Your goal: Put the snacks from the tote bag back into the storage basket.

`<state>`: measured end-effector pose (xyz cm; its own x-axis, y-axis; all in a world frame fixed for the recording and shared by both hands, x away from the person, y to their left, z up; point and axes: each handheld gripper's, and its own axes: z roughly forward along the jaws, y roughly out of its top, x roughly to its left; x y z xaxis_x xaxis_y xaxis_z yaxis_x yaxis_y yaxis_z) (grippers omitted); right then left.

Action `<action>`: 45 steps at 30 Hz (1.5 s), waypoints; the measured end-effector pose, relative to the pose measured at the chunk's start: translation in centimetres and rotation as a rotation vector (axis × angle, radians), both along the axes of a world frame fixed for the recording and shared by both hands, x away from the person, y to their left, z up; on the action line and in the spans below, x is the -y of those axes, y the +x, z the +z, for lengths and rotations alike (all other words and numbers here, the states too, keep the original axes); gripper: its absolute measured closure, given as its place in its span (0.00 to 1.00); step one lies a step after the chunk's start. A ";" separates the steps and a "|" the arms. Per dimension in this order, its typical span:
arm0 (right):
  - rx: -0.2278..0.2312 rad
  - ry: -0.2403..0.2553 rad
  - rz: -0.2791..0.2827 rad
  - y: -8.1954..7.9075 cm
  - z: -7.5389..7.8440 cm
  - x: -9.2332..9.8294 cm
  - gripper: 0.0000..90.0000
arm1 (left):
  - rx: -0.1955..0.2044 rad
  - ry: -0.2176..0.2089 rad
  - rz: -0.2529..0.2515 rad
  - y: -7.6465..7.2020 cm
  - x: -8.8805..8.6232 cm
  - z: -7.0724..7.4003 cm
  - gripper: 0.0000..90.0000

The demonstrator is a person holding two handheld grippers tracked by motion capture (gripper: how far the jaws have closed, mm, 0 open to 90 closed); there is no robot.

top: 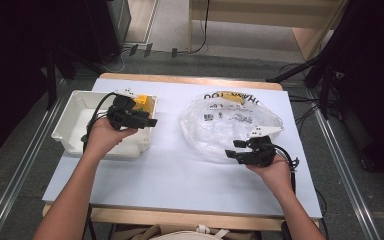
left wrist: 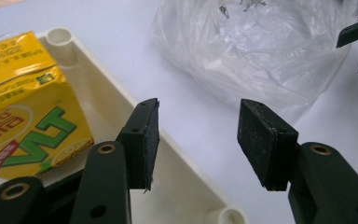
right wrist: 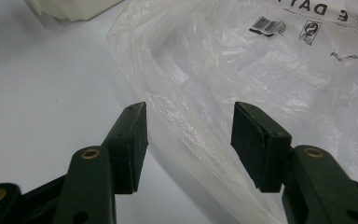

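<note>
high view, left gripper (top: 142,119): held over the right end of the bin (top: 72,120), jaws spread, nothing between them.
high view, carton (top: 142,102): yellow, lying in the bin's far right corner, just beyond the left gripper.
high view, right gripper (top: 236,150): at the near edge of the bag (top: 230,122), jaws spread and pointing left across the table (top: 170,165), with no film gripped.
high view, bag: clear, crumpled, mouth hard to place; something yellow shows at its far rim.
left gripper view, jaws: wide apart, pads bare, the bin's rim (left wrist: 121,100) below the gap.
left gripper view, carton (left wrist: 25,100): tilted, resting inside the bin, left of the pads and clear of them.
left gripper view, judgement: the drop looks done; lift straight away from the bin, keeping the left pad off the carton so it does not tip.
right gripper view, jaws: spread, with the bag's edge (right wrist: 186,121) running up between them, not pressed as far as i can tell.
right gripper view, judgement: to steady or open the bag, pinch one layer near the rim, not a thick fold.
right gripper view, risk: thin film may slip or drag the whole bag; close slowly and pull low along the table.
next item: cannot tell what else sits in the bag.
</note>
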<state>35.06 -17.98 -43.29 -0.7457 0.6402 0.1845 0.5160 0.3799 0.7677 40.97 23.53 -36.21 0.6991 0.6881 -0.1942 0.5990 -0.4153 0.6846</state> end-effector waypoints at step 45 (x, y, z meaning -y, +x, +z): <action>-0.008 0.009 0.013 -0.2 0.1 -0.2 0.52 | 0.023 0.019 -0.202 -3.7 9.0 -1.3 0.47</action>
